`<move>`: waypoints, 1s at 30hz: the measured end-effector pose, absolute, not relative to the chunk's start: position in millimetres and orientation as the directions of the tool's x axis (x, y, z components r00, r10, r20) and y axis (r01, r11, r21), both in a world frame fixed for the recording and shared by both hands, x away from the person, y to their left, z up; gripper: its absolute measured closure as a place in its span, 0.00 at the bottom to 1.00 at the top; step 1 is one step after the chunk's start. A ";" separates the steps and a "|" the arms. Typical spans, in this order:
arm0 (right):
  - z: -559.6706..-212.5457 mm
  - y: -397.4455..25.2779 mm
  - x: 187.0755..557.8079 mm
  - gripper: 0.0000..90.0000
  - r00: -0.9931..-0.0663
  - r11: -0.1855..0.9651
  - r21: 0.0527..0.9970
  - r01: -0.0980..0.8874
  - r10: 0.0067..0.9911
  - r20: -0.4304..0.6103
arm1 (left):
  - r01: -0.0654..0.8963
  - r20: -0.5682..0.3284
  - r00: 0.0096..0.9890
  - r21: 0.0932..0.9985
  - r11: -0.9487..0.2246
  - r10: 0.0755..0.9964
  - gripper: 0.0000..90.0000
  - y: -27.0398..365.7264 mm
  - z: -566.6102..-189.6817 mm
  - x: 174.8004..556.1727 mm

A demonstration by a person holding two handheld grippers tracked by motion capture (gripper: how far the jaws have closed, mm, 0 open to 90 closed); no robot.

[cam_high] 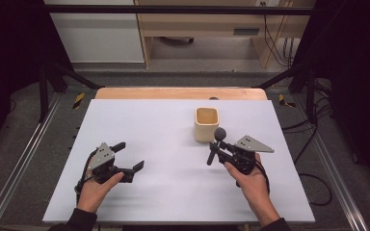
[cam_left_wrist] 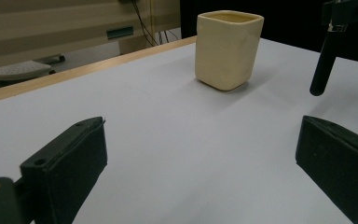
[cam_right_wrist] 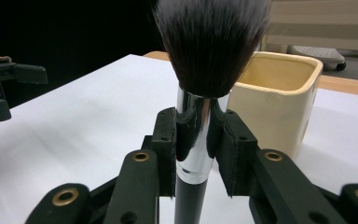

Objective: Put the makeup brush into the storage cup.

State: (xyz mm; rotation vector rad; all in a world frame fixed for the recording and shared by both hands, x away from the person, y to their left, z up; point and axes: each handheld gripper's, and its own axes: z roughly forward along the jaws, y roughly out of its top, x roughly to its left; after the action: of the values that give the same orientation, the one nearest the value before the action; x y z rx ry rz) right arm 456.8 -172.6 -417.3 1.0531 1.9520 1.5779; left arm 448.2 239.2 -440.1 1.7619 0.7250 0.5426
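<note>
Makeup brush [cam_right_wrist: 200, 93]: dark bristle head fading to pale tips, bright chrome ferrule, slim black handle below. Clamped at the ferrule by the right gripper [cam_right_wrist: 199, 144], both pads pressed against the metal, head up. Seen in the high view as a grey tuft [cam_high: 220, 133] atop a tilted black stick, held above the white table [cam_high: 173, 144] at about 4 o'clock from centre, just beside the cream cup [cam_high: 206, 124] and on its 6 o'clock side. Square-mouthed, round-cornered cup, glazed pale yellow, standing upright at 1 o'clock from centre.

Left gripper [cam_high: 127, 159] at 8 o'clock, jaws spread wide, nothing between them.

Bristle texture and chrome shine plain in the right gripper view; lost to distance from above. Handle's lower end [cam_left_wrist: 324, 60] hanging clear of the table in the left gripper view, at 3 o'clock of the cup [cam_left_wrist: 228, 46].
</note>
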 end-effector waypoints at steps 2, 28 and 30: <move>-416.5 -173.0 456.6 0.78 -0.624 0.069 0.952 0.297 0.769 0.139 | 0.204 0.002 0.708 0.957 -0.207 0.707 0.02 239.5 -440.9 447.7; -401.9 -181.3 459.5 0.78 -0.628 0.105 0.955 0.276 0.772 0.096 | 0.176 0.014 0.687 0.967 -0.186 0.727 0.02 254.6 -450.4 440.6; -400.6 -181.4 459.9 0.78 -0.627 0.104 0.956 0.276 0.773 0.097 | 0.172 0.015 0.684 0.968 -0.182 0.729 0.02 255.1 -451.0 440.1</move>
State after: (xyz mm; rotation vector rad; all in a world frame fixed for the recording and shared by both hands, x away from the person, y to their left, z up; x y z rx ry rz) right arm 459.9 -181.4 -400.6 1.0215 1.9572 1.5401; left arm 440.1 255.1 -451.0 1.7149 0.7306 0.5865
